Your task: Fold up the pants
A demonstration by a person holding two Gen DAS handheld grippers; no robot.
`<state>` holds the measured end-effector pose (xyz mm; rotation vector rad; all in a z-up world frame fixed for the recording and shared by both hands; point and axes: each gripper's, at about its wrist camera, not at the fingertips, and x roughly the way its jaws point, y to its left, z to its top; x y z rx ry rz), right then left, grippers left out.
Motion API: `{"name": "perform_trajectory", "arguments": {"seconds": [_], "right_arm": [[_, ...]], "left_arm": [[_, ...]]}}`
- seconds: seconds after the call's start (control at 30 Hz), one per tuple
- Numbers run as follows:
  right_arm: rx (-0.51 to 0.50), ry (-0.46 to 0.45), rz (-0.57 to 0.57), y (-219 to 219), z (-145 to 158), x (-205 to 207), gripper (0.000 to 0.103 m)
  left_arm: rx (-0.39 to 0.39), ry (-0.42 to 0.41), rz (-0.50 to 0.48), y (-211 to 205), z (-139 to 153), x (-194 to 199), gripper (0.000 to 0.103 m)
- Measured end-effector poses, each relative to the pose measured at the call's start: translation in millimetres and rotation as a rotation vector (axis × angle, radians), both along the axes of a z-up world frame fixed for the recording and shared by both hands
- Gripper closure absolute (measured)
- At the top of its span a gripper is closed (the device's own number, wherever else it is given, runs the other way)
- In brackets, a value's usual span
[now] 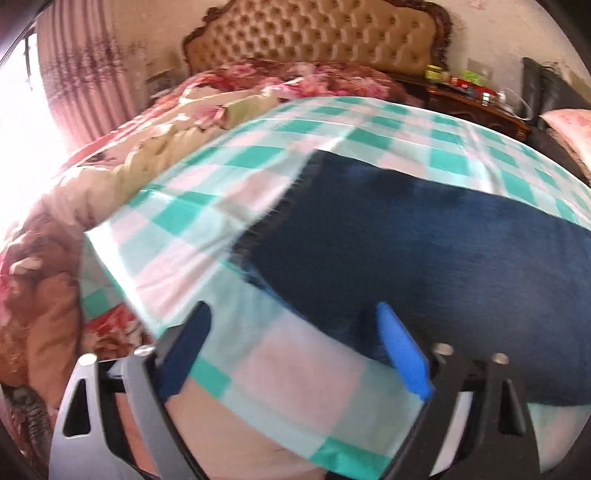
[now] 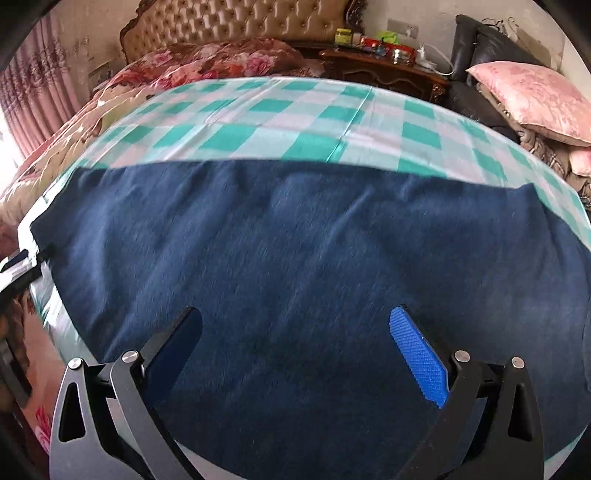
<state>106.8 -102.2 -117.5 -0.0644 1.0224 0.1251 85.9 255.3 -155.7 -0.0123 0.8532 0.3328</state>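
Dark blue pants (image 2: pixel 303 251) lie flat on a green, pink and white checked sheet (image 2: pixel 280 114) on a bed. In the left wrist view the pants (image 1: pixel 424 251) fill the right half, with a frayed hem edge toward the left. My left gripper (image 1: pixel 291 317) is open and empty, low over the sheet at the pants' near left edge. My right gripper (image 2: pixel 295 321) is open and empty, just above the middle of the pants. The left gripper's tip (image 2: pixel 22 266) shows at the far left of the right wrist view.
A floral quilt (image 1: pixel 122 173) is bunched along the left side of the bed. A tufted headboard (image 2: pixel 236 26) stands at the back. A wooden nightstand (image 2: pixel 388 70) with small items and a pink pillow (image 2: pixel 532 99) are at the right.
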Motion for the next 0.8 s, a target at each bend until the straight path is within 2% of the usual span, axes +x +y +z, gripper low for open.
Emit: {"name": "perform_trajectory", "arguments": {"seconds": [0.1,0.17,0.23,0.3,0.4,0.43,0.57,0.63,0.7,0.8], "right_arm": [[-0.034,-0.006,0.013,4,-7,-4,0.005],[-0.049,-0.012,0.018,6,-8,-6,0.004],[-0.04,-0.012,0.014,5,-9,-6,0.004],[-0.04,-0.017,0.015,4,-9,-7,0.004],[-0.042,-0.02,0.017,4,-9,-7,0.004],[-0.042,-0.019,0.018,4,-9,-7,0.004],[-0.04,0.0,0.025,3,-8,-5,0.005],[-0.004,0.0,0.021,-1,-2,-1,0.005],[0.034,-0.025,0.013,-8,9,11,0.005],[0.035,-0.068,-0.027,-17,21,39,0.005]], "left_arm": [[-0.101,-0.067,-0.059,-15,16,-7,0.052],[-0.218,-0.091,-0.226,-53,23,-11,0.053],[-0.228,-0.069,-0.328,-91,21,-13,0.053],[-0.271,-0.043,-0.42,-124,17,-16,0.053],[-0.25,-0.006,-0.461,-154,7,-19,0.053],[-0.209,0.006,-0.461,-162,2,-22,0.053],[-0.195,0.004,-0.455,-161,0,-25,0.053],[-0.181,0.005,-0.46,-164,0,-27,0.053],[-0.173,0.002,-0.456,-166,0,-25,0.053],[-0.171,-0.003,-0.45,-165,0,-22,0.051]]}}
